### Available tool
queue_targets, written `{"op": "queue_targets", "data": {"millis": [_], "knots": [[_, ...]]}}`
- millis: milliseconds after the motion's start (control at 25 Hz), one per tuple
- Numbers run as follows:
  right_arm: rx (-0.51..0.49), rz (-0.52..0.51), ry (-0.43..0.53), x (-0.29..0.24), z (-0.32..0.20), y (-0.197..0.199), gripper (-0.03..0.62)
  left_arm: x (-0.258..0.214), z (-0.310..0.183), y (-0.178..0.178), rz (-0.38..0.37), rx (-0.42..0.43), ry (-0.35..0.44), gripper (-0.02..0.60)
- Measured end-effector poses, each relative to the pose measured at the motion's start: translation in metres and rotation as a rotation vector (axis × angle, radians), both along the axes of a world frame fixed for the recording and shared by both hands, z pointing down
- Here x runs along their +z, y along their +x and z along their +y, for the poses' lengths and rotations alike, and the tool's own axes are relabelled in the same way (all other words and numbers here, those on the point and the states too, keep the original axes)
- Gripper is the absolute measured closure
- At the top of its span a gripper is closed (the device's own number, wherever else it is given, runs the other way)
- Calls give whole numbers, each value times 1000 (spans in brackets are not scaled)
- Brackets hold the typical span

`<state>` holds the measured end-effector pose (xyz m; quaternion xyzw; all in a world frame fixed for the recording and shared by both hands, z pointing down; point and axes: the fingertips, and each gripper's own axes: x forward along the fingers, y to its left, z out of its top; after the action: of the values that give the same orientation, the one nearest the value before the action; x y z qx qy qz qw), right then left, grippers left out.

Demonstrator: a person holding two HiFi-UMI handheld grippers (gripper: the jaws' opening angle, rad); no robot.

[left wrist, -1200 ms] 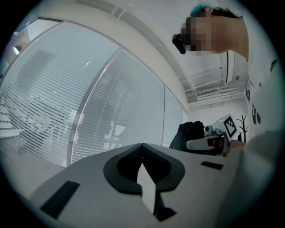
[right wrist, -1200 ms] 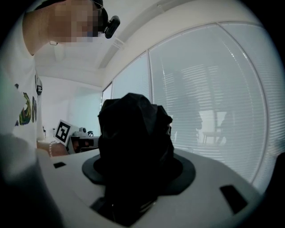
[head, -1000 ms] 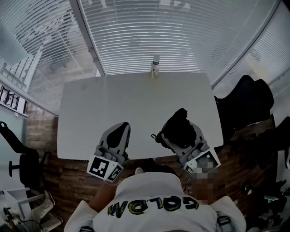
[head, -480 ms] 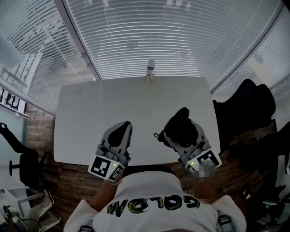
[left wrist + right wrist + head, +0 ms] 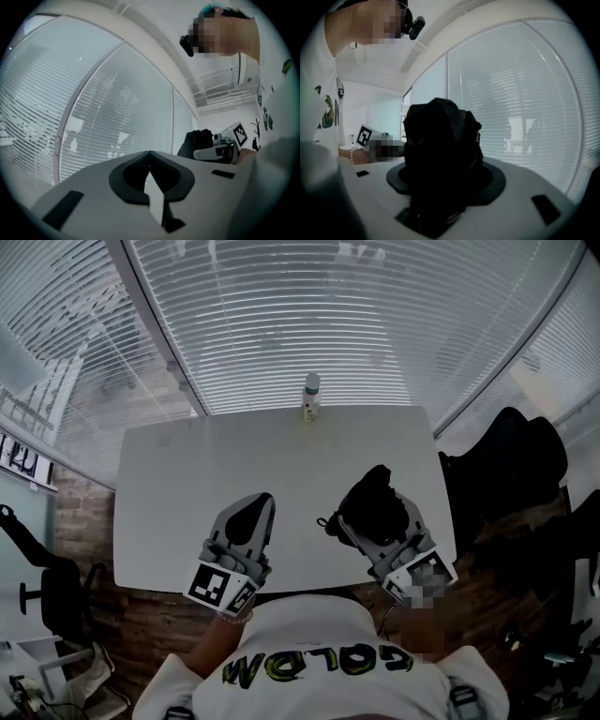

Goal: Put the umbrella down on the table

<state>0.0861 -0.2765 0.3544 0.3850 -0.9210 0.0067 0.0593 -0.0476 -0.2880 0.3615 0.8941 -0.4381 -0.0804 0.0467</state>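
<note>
White slatted blinds (image 5: 328, 324) cover the curved window wall beyond the counter (image 5: 187, 484), a pale bare slab over a wood-patterned floor (image 5: 141, 615). A black office chair (image 5: 511, 460) stands just beside the counter's right edge. Over the near edge, the left gripper (image 5: 255, 505) points forward with its fingers clenched tip to tip on nothing. Well apart to its right, the right gripper (image 5: 380, 486) has its fingers grasping the folded black umbrella (image 5: 367, 507), whose bunched fabric fills the space between them and juts out past the tips over the counter's near right part. Whether the umbrella touches the surface cannot be told. A small bottle (image 5: 310, 397) stands upright at the far edge, near the middle.
</note>
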Motion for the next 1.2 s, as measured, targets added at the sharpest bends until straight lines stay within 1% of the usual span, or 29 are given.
{"op": "queue_targets", "data": {"millis": [280, 360, 480, 720, 800, 920, 960, 1200], "knots": [[19, 14, 17, -9, -10, -12, 341, -6, -11, -20, -9, 8, 7, 571], [24, 37, 25, -7, -13, -14, 341, -7, -14, -22, -8, 10, 10, 571], [35, 105, 38, 0, -17, -15, 341, -6, -14, -23, -7, 14, 12, 571], [24, 312, 21, 34, -32, -22, 342, 1, -20, -27, -6, 16, 5, 571], [13, 413, 23, 48, -36, -28, 341, 4, -22, -30, -8, 12, -2, 571], [-5, 593, 35, 69, -38, -32, 341, 7, -22, -31, -11, 6, -12, 571], [-12, 635, 36, 75, -38, -34, 341, 8, -22, -31, -11, 5, -15, 571], [-61, 831, 32, 115, -44, -50, 341, 12, -26, -35, -10, 6, -26, 571]]}}
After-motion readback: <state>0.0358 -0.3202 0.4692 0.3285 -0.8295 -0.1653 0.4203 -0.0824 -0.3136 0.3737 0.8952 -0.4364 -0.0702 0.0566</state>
